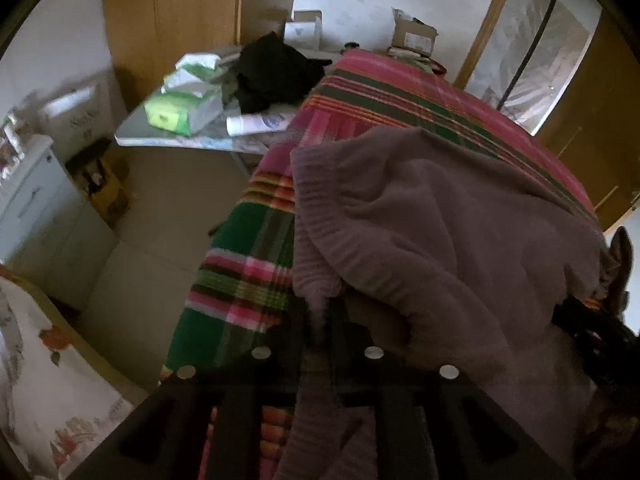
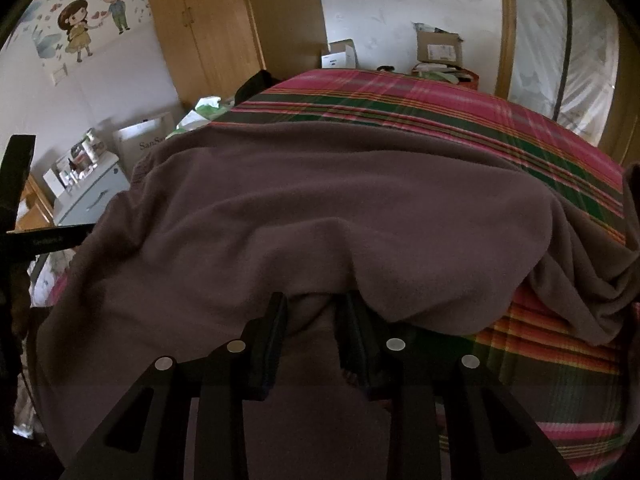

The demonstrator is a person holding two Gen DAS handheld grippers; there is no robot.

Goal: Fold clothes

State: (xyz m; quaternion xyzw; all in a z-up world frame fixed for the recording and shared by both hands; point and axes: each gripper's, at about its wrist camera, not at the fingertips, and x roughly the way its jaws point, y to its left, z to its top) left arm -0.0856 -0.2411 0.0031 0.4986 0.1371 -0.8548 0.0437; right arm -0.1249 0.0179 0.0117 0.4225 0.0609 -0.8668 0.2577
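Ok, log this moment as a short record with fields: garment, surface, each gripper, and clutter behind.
garment: mauve knit sweater, rumpled, near edge lifted and folded over, ribbed hem toward the left
surface: plaid blanket in pink, green and orange
left gripper: shut on a pinch of the sweater near the ribbed hem
right gripper: fingers apart, sweater fabric between them; a grip cannot be confirmed
clutter behind: side table with green tissue packs and black cloth

Plaid-covered bed (image 2: 400, 100), mauve sweater (image 2: 320, 208) on it
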